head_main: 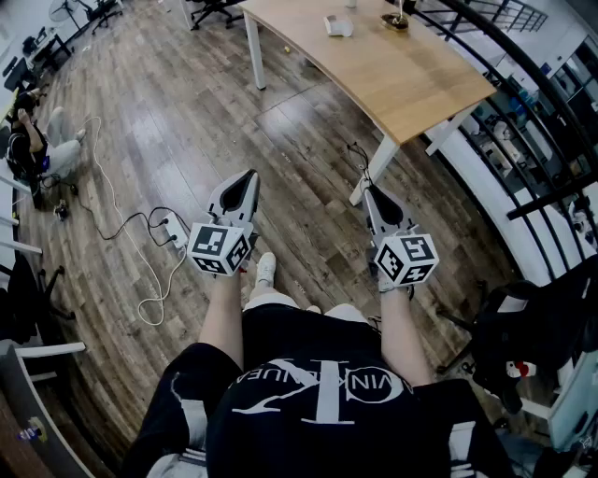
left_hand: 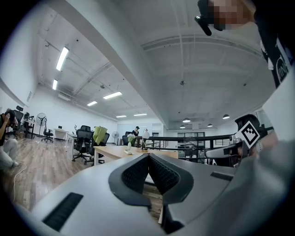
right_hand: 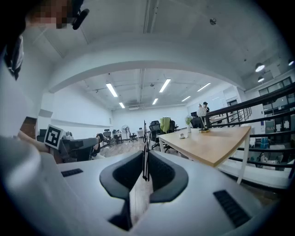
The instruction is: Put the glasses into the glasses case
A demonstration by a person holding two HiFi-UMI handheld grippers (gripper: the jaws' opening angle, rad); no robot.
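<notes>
shirt (head_main: 318, 397): black (white lettering) | shoe (head_main: 266, 269): white | left gripper (head_main: 250, 175) / right gripper (head_main: 372, 192): grey

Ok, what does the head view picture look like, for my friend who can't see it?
A person in a black T-shirt holds two grey two-jaw grippers level, the left gripper and the right gripper, both shut and empty, above a brown wood-plank floor. Ahead stands a pale wooden table with white legs.

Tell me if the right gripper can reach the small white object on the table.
Probably not: the right gripper hangs short of the wooden table, and the small white object lies far along it. Only floor between.
</notes>
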